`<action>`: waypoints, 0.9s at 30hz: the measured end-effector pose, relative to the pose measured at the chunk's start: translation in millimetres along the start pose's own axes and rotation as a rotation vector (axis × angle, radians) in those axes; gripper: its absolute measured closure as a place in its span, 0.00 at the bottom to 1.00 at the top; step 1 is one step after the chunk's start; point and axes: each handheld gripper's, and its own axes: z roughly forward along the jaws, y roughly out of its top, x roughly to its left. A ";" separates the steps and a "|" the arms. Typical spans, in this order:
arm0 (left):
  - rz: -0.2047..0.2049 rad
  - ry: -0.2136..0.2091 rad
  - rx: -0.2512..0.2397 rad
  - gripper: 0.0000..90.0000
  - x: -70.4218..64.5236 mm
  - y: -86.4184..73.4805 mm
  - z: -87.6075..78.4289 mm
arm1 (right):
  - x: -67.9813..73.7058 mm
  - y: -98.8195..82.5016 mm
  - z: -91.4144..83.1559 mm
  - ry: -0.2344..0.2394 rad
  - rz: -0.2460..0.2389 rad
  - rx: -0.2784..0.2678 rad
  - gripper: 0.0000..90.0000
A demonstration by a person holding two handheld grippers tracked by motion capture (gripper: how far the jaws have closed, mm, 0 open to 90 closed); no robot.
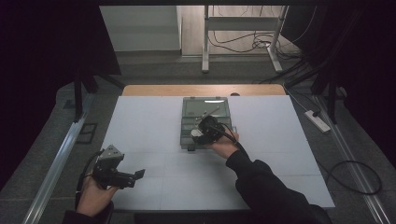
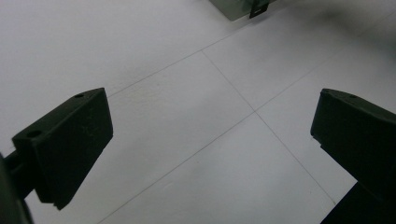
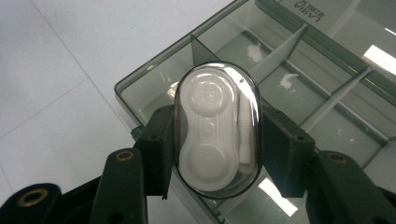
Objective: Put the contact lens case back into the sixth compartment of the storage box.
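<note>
On the white table (image 1: 154, 135), the right gripper (image 3: 217, 140) is squeezing a clear oval case (image 3: 217, 128) over the grey plastic box (image 3: 327, 93), ready to put it in; the left gripper (image 2: 210, 140) is waiting wide open, holding nothing.

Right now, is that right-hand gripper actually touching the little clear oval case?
Touching. The right gripper view shows the right gripper with both black jaws pressed against the sides of the clear oval case.

- The left gripper (image 1: 138, 174) is held low at the near left, its jaws spread wide apart.
- The right gripper (image 1: 198, 135) is held forward on an outstretched arm, its jaws clamped.
</note>
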 end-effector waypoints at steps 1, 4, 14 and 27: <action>0.000 0.000 0.000 0.00 0.0 0.0 0.0 | 0.0 0.0 0.0 0.000 0.000 0.000 0.54; 0.000 0.000 0.000 0.00 0.0 0.0 0.0 | -0.7 -0.6 3.4 -0.003 0.002 0.004 0.54; 0.002 0.000 0.001 0.00 -0.3 0.1 0.2 | -1.0 -1.4 5.4 -0.013 0.000 0.008 0.41; 0.003 -0.001 0.001 0.00 -0.3 0.1 0.1 | -1.3 -0.8 -5.8 0.030 0.002 -0.009 0.24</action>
